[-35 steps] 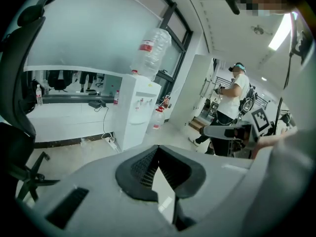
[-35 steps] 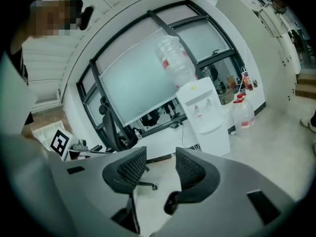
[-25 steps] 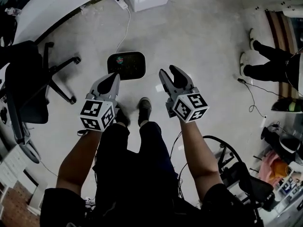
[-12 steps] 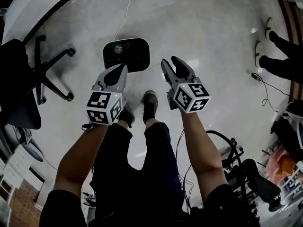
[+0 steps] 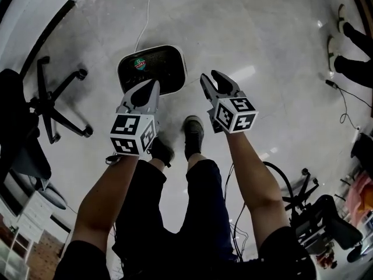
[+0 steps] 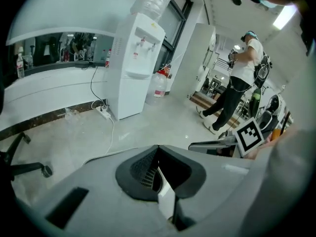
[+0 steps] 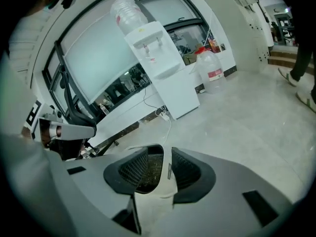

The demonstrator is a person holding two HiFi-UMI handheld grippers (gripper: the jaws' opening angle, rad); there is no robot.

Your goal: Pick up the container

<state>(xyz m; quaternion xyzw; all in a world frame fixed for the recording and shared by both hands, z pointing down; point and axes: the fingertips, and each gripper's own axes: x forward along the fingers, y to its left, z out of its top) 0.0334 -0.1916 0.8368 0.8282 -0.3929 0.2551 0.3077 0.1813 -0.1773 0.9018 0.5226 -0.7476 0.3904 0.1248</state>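
Observation:
The container is a black, rounded-rectangular tray lying flat on the grey floor, with a green and red label near its left end. In the head view my left gripper hangs over the tray's near edge with its jaws shut and nothing between them. My right gripper is just right of the tray, and a narrow gap shows between its two fingers, with nothing held. Neither gripper view shows the container, because each gripper's own body hides the floor below it.
A white cable runs from the tray to the far wall. An office chair base stands at left, more chairs at lower right. Another person's feet are at right. My shoes are just behind the grippers. A water dispenser stands by the wall.
Both grippers have sunk toward the floor. The container now looks larger and closer, and the left gripper's tip reaches its near edge. The jaws look unchanged.

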